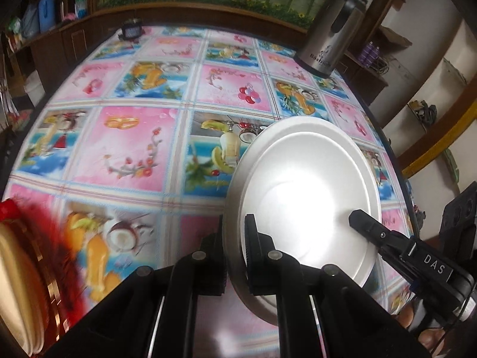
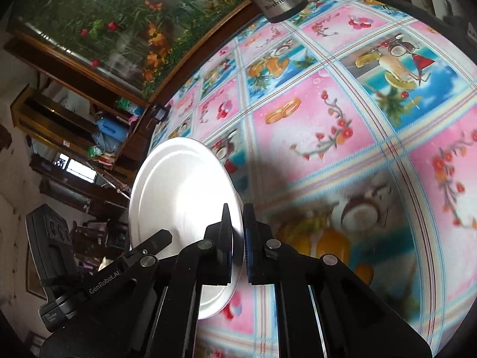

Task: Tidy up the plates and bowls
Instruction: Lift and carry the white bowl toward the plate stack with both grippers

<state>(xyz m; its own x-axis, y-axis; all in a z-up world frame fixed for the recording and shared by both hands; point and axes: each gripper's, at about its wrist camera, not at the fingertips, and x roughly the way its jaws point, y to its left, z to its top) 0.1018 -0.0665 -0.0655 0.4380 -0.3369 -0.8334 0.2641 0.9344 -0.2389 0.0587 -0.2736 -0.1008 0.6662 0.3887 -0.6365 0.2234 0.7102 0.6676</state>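
Between your two grippers the white plate (image 1: 307, 197) rides clear of the tabletop (image 1: 143, 137): your left gripper (image 1: 234, 253) is clamped on its rim at six o'clock, your right gripper (image 2: 237, 247) on the rim at about four. You're mid-carry; next comes a level set-down. The plate is plain, glossy and empty, with a thermos (image 1: 331, 32) at one o'clock.
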